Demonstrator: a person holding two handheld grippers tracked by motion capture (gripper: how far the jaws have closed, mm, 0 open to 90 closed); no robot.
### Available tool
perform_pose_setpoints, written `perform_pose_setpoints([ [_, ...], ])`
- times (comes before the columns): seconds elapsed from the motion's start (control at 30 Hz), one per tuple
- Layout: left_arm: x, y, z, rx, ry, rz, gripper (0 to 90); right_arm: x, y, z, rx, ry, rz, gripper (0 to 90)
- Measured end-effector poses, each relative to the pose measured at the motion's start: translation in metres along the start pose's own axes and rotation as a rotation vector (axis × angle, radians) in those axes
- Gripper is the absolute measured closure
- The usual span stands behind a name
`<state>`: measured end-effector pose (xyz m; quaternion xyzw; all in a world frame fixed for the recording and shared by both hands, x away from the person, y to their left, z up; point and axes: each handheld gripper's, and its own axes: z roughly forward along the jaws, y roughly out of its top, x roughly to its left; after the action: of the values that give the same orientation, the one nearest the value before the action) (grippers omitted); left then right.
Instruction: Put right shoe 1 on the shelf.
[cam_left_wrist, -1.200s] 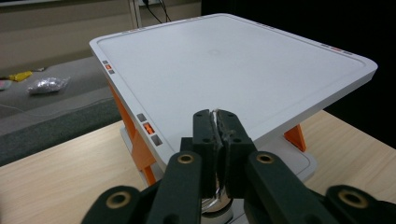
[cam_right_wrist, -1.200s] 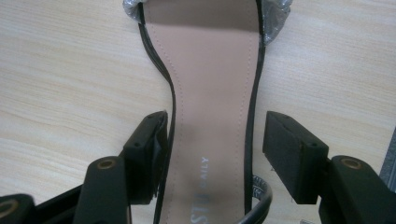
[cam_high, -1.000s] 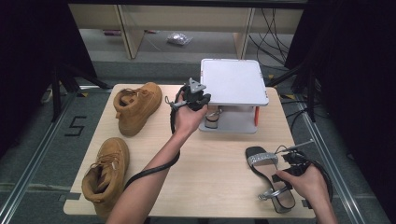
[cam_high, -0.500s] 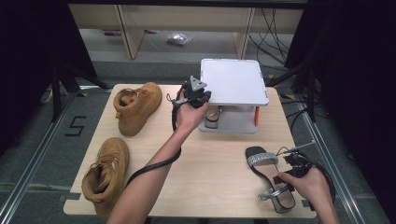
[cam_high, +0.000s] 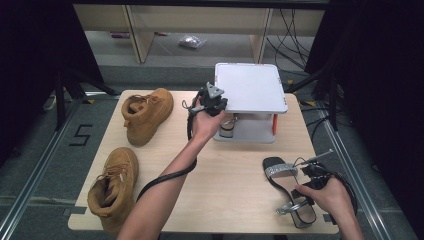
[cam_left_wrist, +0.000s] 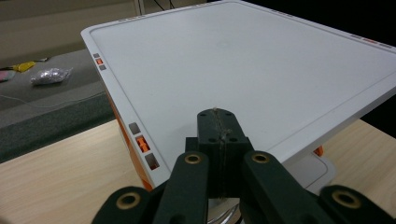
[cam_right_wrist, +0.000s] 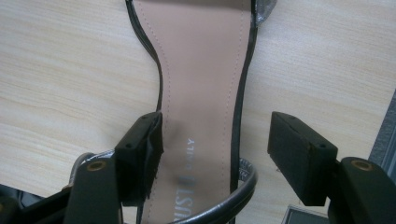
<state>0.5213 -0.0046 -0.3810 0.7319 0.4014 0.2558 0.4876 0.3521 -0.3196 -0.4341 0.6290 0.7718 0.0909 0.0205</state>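
Seemingly half done: the left gripper (cam_high: 212, 98), jaws together, has left one shoe under the white two-tier plastic rack (cam_high: 250, 88), while the right gripper (cam_right_wrist: 217, 154), jaws just opening, straddles the black strappy sandal (cam_right_wrist: 201, 93) near the rack, unshelved.

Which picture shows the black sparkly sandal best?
The high view: the whole black strappy sandal with a glittery silver band lies on the wooden table. The right gripper view gives a close look at its tan insole, between open tongs, toe and heel cut off.
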Motion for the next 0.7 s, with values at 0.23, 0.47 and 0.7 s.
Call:
perform_pose_setpoints([
  [0.23,0.002,0.000,0.000,0.001,0.003,0.000,89.8,0.002,0.005,0.003,0.046,-0.015,-0.027,32.0],
  [0.47,0.002,0.000,0.001,0.002,0.008,0.009,89.9,0.004,0.009,0.003,0.058,-0.015,-0.038,32.0],
  [0.7,0.002,0.000,0.001,0.005,0.005,0.011,89.8,0.010,0.011,0.012,0.083,-0.008,-0.066,31.8],
])
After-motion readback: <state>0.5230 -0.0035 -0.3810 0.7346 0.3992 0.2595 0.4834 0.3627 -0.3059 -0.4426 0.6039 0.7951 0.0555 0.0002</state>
